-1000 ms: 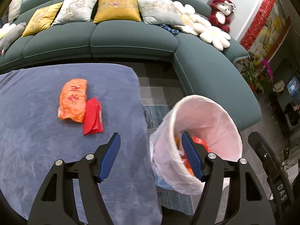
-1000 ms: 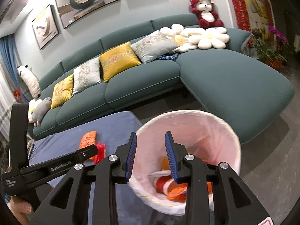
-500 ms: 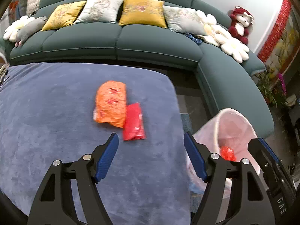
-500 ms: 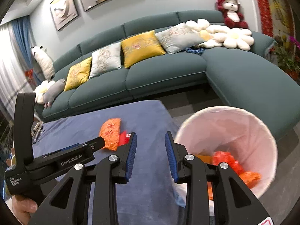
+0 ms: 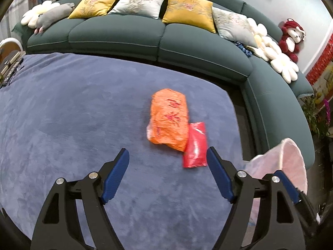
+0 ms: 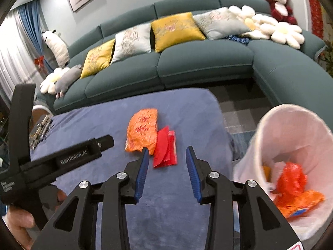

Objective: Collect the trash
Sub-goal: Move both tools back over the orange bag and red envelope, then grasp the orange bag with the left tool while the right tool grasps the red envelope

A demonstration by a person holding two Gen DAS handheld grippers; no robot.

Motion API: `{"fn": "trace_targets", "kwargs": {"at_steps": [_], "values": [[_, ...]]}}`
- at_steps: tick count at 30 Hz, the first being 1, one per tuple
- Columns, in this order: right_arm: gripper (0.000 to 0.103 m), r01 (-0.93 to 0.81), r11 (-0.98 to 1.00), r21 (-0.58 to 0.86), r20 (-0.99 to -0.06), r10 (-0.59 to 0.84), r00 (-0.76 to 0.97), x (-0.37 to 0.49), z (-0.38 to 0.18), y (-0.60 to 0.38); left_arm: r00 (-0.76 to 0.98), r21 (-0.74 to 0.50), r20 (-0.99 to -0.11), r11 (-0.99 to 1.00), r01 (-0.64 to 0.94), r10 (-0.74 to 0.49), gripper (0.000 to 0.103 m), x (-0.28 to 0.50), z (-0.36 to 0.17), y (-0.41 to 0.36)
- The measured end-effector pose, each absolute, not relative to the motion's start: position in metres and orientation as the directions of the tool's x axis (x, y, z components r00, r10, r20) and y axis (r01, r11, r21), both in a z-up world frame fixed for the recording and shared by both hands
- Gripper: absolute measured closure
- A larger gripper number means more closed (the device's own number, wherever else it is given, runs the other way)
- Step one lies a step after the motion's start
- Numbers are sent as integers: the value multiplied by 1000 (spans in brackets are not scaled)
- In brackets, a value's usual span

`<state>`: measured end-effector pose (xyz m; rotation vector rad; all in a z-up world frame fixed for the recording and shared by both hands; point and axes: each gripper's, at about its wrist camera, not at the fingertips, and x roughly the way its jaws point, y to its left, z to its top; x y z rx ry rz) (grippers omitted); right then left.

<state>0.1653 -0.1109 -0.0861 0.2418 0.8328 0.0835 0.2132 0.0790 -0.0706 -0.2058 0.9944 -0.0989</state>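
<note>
Blue cloth (image 5: 72,114) is carrying an orange wrapper (image 6: 143,129) and a red packet (image 6: 165,150), lying touching, long axes running twelve-to-six. Right gripper (image 6: 166,153), released and empty, is hovering nearest, packet at twelve o'clock. Left gripper (image 5: 167,158) is also gaping empty; bin (image 6: 270,125) at three o'clock.

Two wrappers lie ahead of the left claw (image 5: 167,156): one orange wrapper (image 5: 169,116) and one red wrapper (image 5: 195,144). One lined bin (image 6: 291,129) stands right of the right claw (image 6: 167,151). Sofa cushions: two yellow cushions (image 6: 174,30), two grey cushions (image 6: 132,41). One red plush monkey (image 6: 276,2).
</note>
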Motion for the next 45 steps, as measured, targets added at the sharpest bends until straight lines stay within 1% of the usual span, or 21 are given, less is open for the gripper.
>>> {"fn": "trace_targets", "kwargs": {"at_steps": [8,16,25,26,28,30,31,33,34,36,39,41,45], "values": [[67,3,962,271,-760,212,614,202,-123,-90,492,-227,-853,973,-45,-176,29,251,-101,95],[67,8,962,274,-788,220,575,239,-155,-82,455,-207,-874,978,-32,-170,29,288,-130,89],[67,23,955,296,-809,238,538,256,-182,-82,422,-203,-887,979,11,-188,29,316,-157,73],[67,21,954,301,-811,244,532,257,-185,-83,415,-201,-890,979,13,-189,30,318,-161,70],[67,21,952,304,-814,248,526,257,-190,-82,408,-215,-890,976,18,-204,36,319,-166,67],[67,20,951,308,-818,254,517,257,-194,-81,399,-229,-890,973,24,-219,45,321,-168,65],[67,21,951,310,-820,256,512,257,-196,-80,400,-230,-889,973,27,-222,47,321,-169,63],[69,22,949,316,-819,260,512,256,-199,-81,406,-230,-886,972,37,-225,56,320,-169,59],[71,23,948,318,-817,262,513,256,-199,-80,410,-226,-884,973,48,-226,57,319,-167,57],[83,18,946,324,-816,270,512,255,-199,-79,421,-223,-878,973,59,-227,64,316,-165,56],[93,10,942,335,-813,284,508,254,-199,-77,427,-217,-874,973,84,-232,71,310,-161,54],[99,2,942,336,-807,287,516,251,-195,-75,427,-210,-874,973,97,-231,73,305,-158,54],[101,5,943,333,-796,278,538,248,-183,-76,452,-196,-863,975,108,-224,76,295,-147,55]]}}
